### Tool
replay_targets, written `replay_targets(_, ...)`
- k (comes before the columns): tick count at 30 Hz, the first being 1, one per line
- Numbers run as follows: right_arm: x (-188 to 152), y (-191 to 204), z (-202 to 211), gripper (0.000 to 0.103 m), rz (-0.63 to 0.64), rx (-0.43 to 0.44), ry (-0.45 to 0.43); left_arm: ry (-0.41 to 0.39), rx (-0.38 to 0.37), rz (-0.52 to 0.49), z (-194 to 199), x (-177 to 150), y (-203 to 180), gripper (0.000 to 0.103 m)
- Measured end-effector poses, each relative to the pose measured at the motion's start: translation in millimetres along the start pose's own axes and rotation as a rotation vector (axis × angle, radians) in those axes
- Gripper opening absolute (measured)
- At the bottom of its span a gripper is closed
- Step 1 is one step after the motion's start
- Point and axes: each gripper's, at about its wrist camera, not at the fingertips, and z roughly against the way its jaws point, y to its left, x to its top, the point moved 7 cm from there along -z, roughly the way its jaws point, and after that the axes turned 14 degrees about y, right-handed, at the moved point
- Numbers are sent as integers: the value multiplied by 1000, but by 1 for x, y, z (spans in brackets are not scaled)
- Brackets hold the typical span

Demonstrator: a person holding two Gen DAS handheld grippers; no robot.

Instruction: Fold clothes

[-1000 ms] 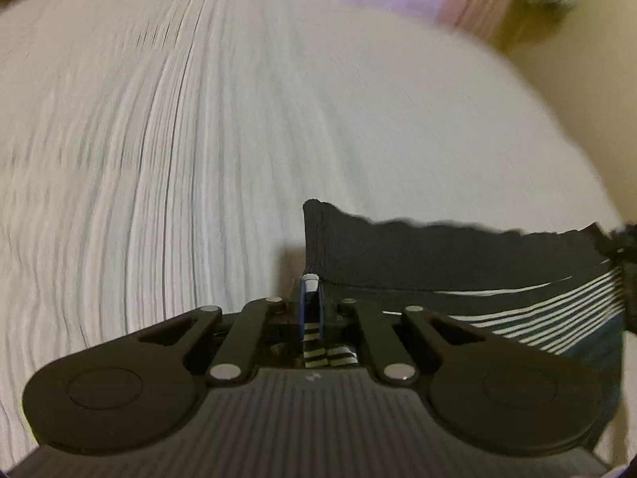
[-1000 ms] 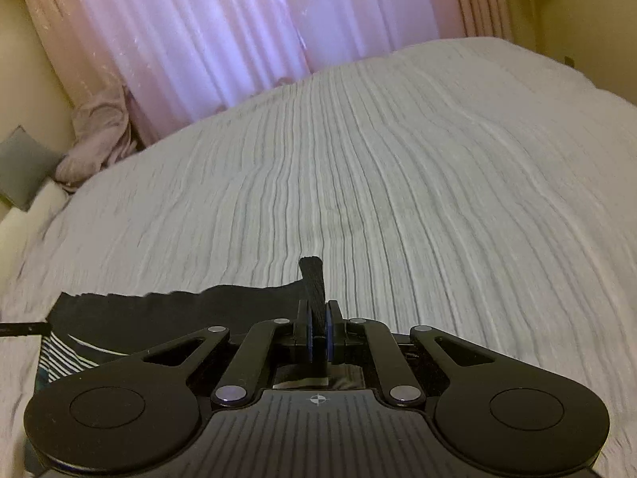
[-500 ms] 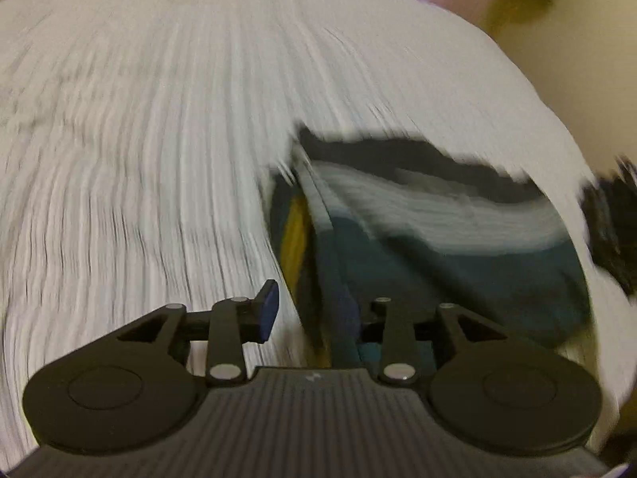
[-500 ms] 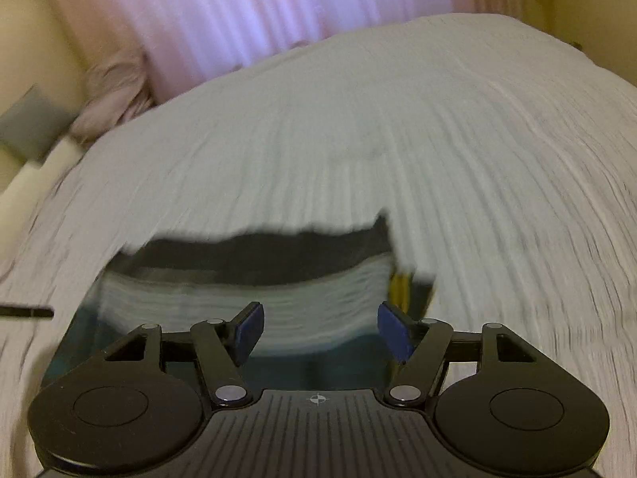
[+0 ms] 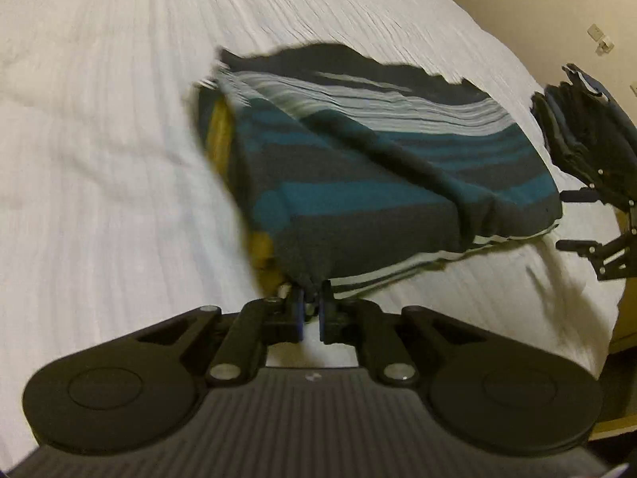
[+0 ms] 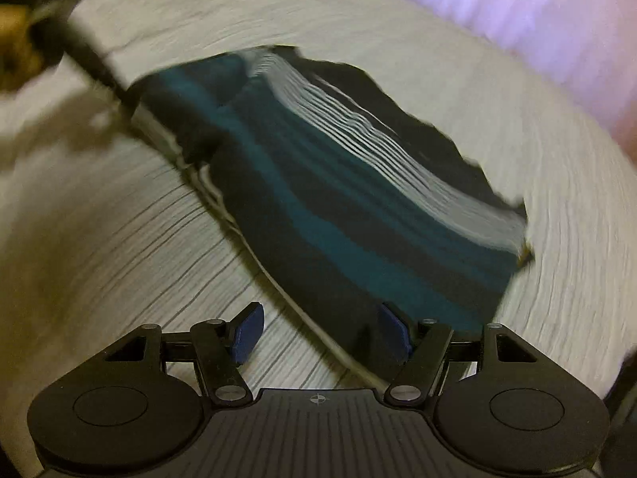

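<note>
A folded striped sweater [image 5: 398, 167], dark grey with teal, white and a little yellow, lies flat on the white bed. My left gripper [image 5: 312, 310] sits at its near corner, shut on a pinch of the dark fabric. In the right wrist view the same sweater [image 6: 358, 199] stretches away diagonally, and the left gripper [image 6: 91, 63] shows blurred at its far corner. My right gripper [image 6: 320, 330] is open at the sweater's near edge, its right pad [image 6: 394, 330] over the cloth and its left pad [image 6: 247, 330] over bare bedding. The right gripper [image 5: 589, 207] also appears beside the sweater's right edge.
The ribbed white bedspread [image 5: 99, 159] spreads wide to the left and beyond the sweater. A beige wall [image 5: 557, 8] with a socket rises past the bed's right edge. Pink curtains [image 6: 517, 12] hang behind the bed. A person's hand [image 6: 16, 44] holds the left tool.
Both grippers let go of the raised black hem and the sweater dropped into a fold on the bed. The left gripper has since shut on the near corner; the right stays open and swung sideways.
</note>
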Motion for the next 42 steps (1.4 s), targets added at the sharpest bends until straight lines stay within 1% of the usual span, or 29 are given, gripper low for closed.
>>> replay_targets(2, 6, -5, -4, 67, 22, -19, -4, 11, 8, 12, 7, -6, 16, 6)
replay_targets(4, 7, -11, -9, 67, 2, -21, 8, 47, 21, -29, 6, -11, 12, 6)
replay_targets(5, 7, -13, -12, 67, -7, -20, 20, 59, 47, -62, 6, -13, 7, 3)
replay_targets(7, 5, -10, -19, 67, 27, -33, 47, 58, 156, -166, 9, -15, -7, 6)
replay_targets(8, 3, -8, -20, 67, 60, -42, 59, 41, 224, -234, 12, -18, -15, 10)
replay_targets(9, 1, -5, -22, 67, 99, -55, 68, 23, 292, -302, 16, -21, -22, 17)
replay_targets(10, -1, 0, -24, 67, 138, -72, 73, 7, 361, -380, 18, -24, -31, 21)
replay_targets(11, -5, 1, -25, 67, 165, -89, 74, -7, 430, -474, 18, -29, -40, 36)
replay_targets(12, -9, 3, -26, 67, 187, -104, 73, -16, 486, -572, 15, -33, -52, 43)
replay_targets(15, -15, 8, -34, 67, 260, -168, 72, -22, 584, -849, -8, -42, -81, 44)
replay_targets(17, -16, 13, -41, 67, 318, -213, 66, -15, 635, -983, -28, -44, -91, 44)
replay_targets(19, -18, 16, -49, 67, 376, -259, 59, -9, 703, -1085, -47, -44, -94, 44)
replay_targets(21, -22, 16, -59, 67, 437, -311, 64, 9, 765, -1162, -65, -42, -91, 45)
replay_targets(23, -30, 12, -75, 67, 510, -366, 106, 28, 840, -1207, -76, -37, -82, 45)
replay_targets(24, -35, 10, -84, 67, 548, -394, 129, 38, 864, -1213, -81, -34, -78, 41)
replay_targets(25, -40, 7, -91, 67, 583, -413, 142, 51, 868, -1202, -84, -31, -74, 37)
replay_targets(26, -43, 3, -94, 67, 601, -422, 140, 68, 864, -1189, -85, -28, -72, 27)
replay_targets(27, -44, -2, -95, 67, 603, -423, 132, 87, 861, -1178, -86, -26, -69, 20)
replay_targets(28, -44, -7, -96, 51, 602, -422, 124, 102, 856, -1168, -85, -24, -69, 17)
replay_targets(29, -43, -14, -93, 27, 583, -407, 119, 108, 845, -1149, -81, -22, -70, 13)
replay_targets(30, -41, -21, -90, 20, 558, -388, 116, 112, 830, -1126, -75, -20, -71, 11)
replay_targets(31, -39, -28, -84, 16, 525, -360, 111, 113, 817, -1104, -68, -18, -72, 11)
replay_targets(34, -37, -48, -59, 12, 453, -306, 117, 98, 775, -1068, -39, -18, -83, 9)
replay_targets(37, -40, -59, -23, 11, 399, -317, 101, 80, 722, -1070, -6, -35, -107, 9)
replay_targets(40, -51, -58, 18, 11, 364, -310, 102, 62, 645, -1109, 27, -80, -140, 9)
replay_targets(42, -79, -41, 36, 11, 341, -290, 135, 66, 581, -1114, 45, -120, -162, 9)
